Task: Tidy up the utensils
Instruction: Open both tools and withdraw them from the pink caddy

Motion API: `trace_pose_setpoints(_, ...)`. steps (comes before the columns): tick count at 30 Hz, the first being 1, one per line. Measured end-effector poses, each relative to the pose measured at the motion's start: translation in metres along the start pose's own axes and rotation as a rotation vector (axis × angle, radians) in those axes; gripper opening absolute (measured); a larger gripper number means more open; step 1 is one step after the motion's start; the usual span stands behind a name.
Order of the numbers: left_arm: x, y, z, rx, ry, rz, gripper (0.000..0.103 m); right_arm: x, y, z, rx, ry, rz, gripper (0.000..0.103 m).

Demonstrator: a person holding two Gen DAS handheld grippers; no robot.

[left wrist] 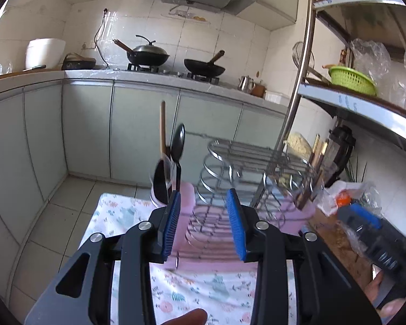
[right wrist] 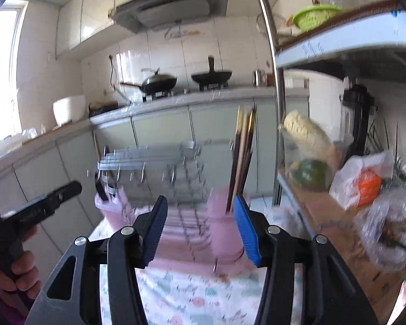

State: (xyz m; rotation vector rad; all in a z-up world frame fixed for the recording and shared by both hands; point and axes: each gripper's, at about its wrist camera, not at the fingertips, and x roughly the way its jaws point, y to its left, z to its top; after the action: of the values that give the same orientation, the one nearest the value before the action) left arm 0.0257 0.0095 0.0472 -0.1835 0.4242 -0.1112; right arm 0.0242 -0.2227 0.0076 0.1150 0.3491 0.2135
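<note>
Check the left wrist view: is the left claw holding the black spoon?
No. The left claw is open and empty; the black spoon stands upright in the pink holder beyond it.

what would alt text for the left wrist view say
The left gripper, jaws open and empty, points at a metal dish rack on a pink tray. A black spoon and wooden utensil stand in a holder at the rack's left.

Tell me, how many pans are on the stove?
2. A lidded wok sits on the left burner; an open wok sits on the right burner. None seem hidden.
</note>
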Motion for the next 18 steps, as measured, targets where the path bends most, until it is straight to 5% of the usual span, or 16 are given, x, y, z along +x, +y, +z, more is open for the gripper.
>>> trace_pose_setpoints(18,-0.006,-0.008,-0.038,0.012,0.083,0.05,0.036,0.012,0.021,-0.04,0.002,0.077,-0.043,0.05)
